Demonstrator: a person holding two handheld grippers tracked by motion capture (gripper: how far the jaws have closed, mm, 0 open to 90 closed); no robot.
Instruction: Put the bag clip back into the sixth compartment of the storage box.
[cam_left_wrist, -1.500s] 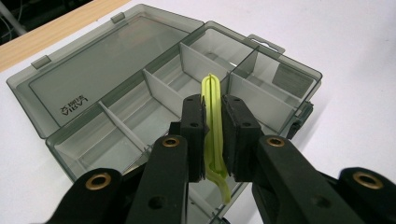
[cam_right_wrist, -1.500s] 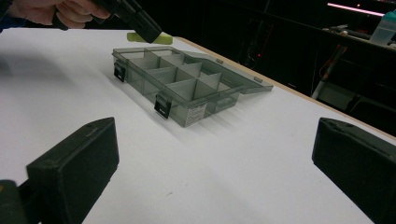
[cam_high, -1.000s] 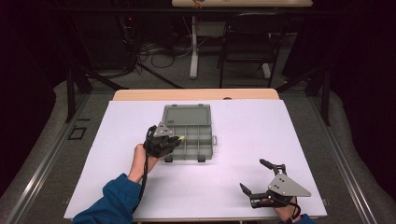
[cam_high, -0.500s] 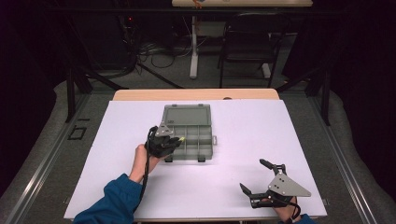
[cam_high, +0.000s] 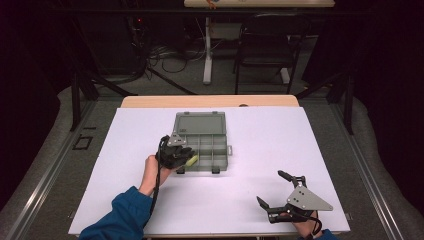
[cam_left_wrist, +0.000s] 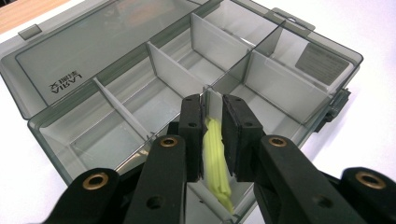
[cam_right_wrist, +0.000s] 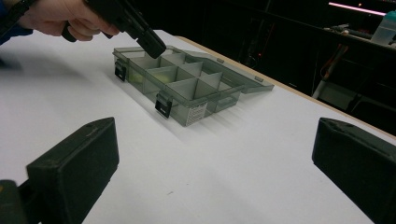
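The left tool (cam_left_wrist: 212, 135) is clamped on a yellow-green strip (cam_left_wrist: 215, 161), holding it over a front compartment of the open grey organiser box (cam_high: 202, 142) near the desk's (cam_high: 125, 200) middle. The right tool (cam_high: 277, 192) rests spread wide, holding nothing, near the front right corner.

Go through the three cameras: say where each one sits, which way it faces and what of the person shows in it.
High view: fixed above the person's side, facing forward and down on the white table; both forearms, left gripper, right gripper.
Left gripper view: rides the left gripper, looking down into the compartment box; jaws shut on a yellow-green piece.
Right gripper view: rides the open right gripper, low over the table, facing the box; the left hand shows.
All three share the box.
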